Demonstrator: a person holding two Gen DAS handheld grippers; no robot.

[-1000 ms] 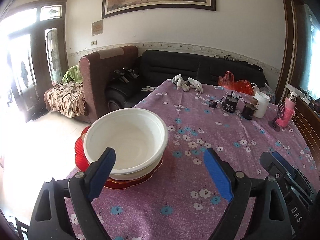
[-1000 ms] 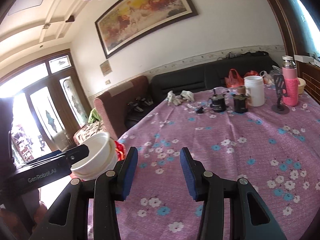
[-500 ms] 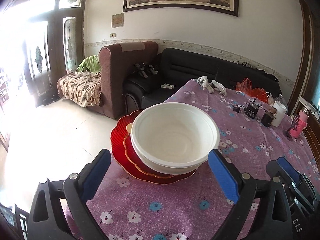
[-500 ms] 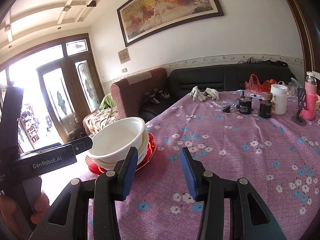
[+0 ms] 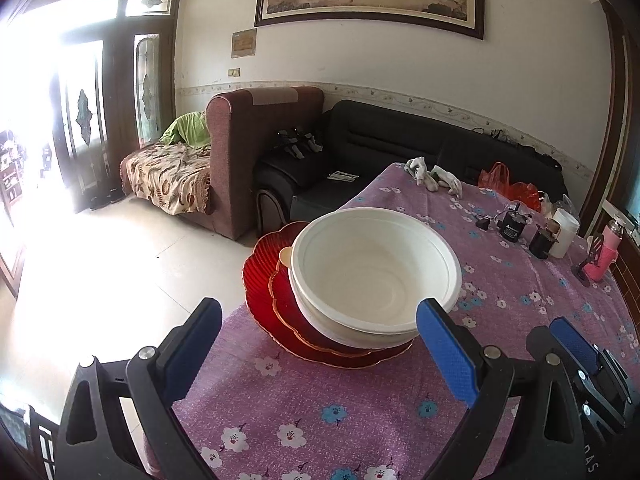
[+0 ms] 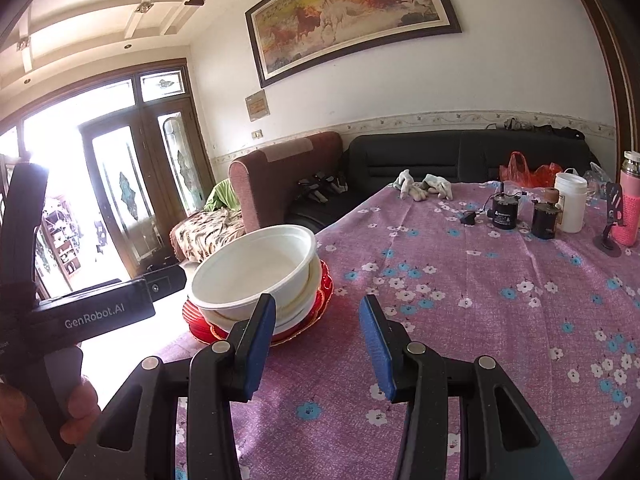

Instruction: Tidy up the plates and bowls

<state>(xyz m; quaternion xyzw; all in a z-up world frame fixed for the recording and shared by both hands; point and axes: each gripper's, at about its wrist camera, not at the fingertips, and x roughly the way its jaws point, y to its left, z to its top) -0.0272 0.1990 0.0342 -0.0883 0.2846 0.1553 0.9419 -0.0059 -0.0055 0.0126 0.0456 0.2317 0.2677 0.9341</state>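
So the white bowl [image 5: 374,276] is sitting nested in another pale bowl, and that pair is stacked on the red plates [image 5: 264,276] right at the near-left corner of the table [image 5: 520,292] with the purple flowered cloth — the plates actually hang a bit over the edge. The left gripper [image 5: 320,354] hovers just in front of the stack with its blue pads spread wide apart, nothing between them. The right gripper [image 6: 318,344] is off to the stack's right, jaws apart too and holding nothing, its left pad overlapping the bowl rim in that view — can't tell if it's touching. At the far end of the table there's a pair of gloves [image 6: 424,188], a white jar [image 6: 571,202] and a pink bottle [image 6: 630,200].
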